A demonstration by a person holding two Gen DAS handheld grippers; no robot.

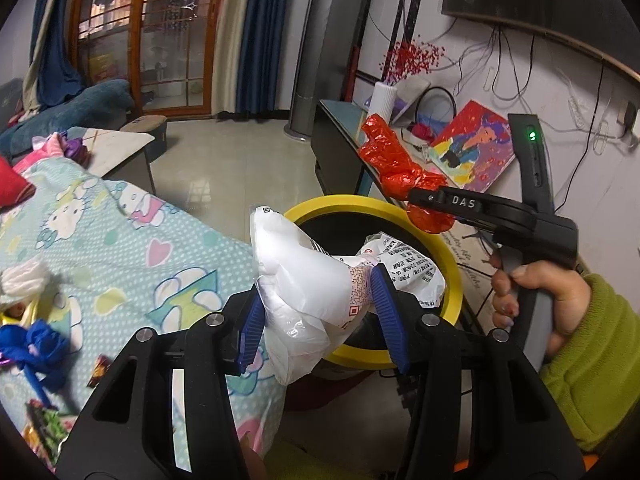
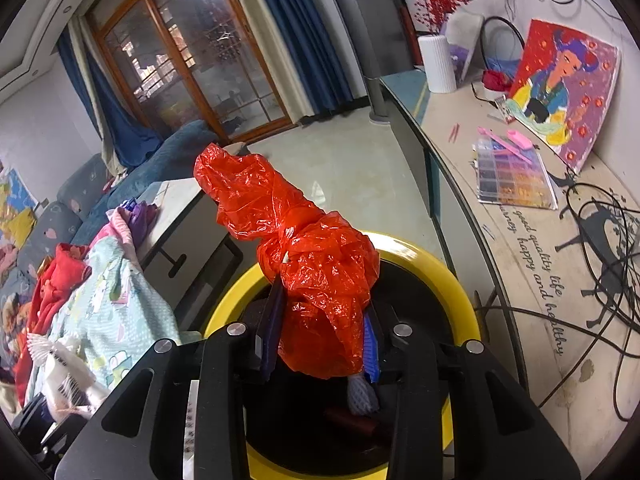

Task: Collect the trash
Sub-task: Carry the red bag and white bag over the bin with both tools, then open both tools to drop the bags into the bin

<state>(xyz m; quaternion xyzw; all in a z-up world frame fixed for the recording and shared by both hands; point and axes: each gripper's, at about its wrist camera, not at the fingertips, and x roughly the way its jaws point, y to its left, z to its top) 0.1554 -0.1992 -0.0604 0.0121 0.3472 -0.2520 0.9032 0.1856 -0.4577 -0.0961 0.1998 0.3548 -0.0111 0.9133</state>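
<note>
Each hand-held gripper (image 1: pixel 320 312) is black with silver screws and ridged blue pads (image 1: pixel 390 312). The other one (image 1: pixel 430 200) says "DAS". The person's sleeve (image 1: pixel 592 368) is green.

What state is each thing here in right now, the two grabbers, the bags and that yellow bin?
Left gripper: shut on the white plastic bag.
White plastic bag: crumpled, held at the bin's rim.
Right gripper: shut on the red plastic bag.
Red plastic bag: knotted, crumpled, held over the bin.
Yellow-rimmed trash bin: open, some trash inside.
</note>
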